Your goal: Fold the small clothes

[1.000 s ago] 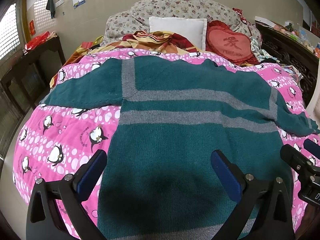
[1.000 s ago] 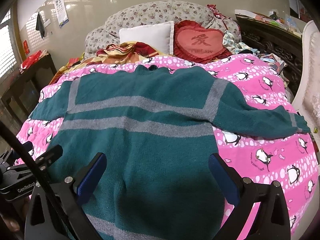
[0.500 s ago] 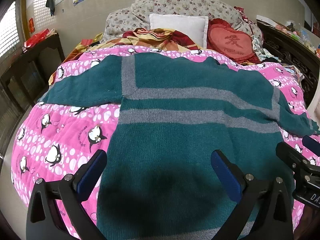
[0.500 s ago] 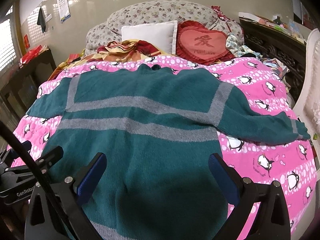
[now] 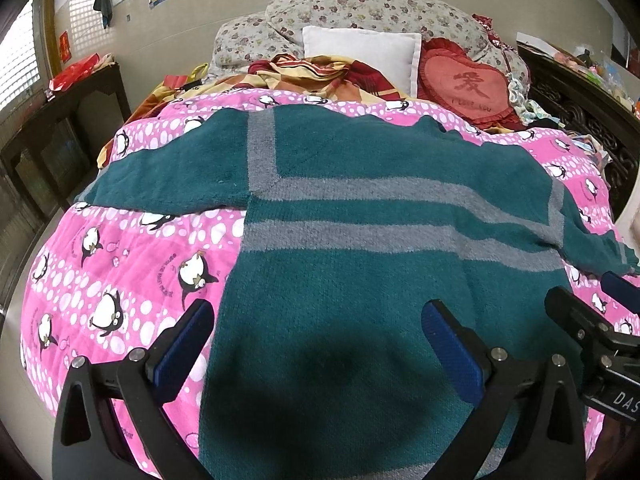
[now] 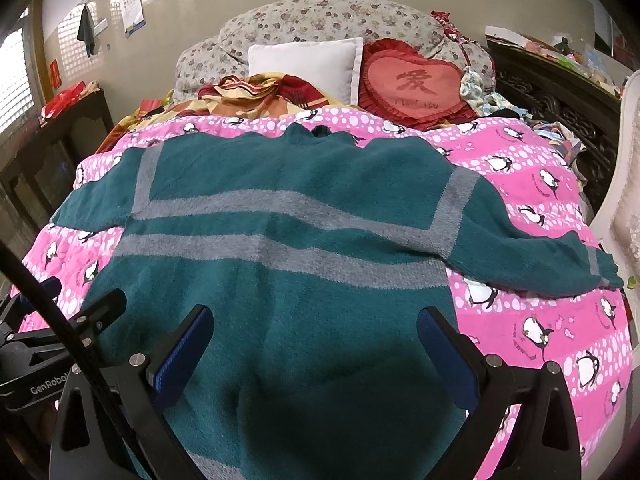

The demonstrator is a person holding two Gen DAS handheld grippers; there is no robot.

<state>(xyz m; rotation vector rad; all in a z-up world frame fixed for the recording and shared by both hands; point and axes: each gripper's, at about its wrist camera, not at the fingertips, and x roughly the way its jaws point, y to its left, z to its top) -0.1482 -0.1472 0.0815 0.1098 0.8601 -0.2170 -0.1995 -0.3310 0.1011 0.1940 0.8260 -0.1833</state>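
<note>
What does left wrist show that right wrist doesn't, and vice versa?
Left wrist only: the left gripper head-on, open over the sweater's left edge.

Right wrist only: the right sleeve's cuff lying full length on the quilt, and the right gripper head-on, open.

Both: sweater spread flat and unfolded, white pillow, heart cushion, and each other's gripper at the frame edge.

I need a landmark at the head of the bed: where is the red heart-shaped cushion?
In both views the red heart cushion leans at the bed's far right, just right of the white pillow, beyond the teal sweater.
</note>
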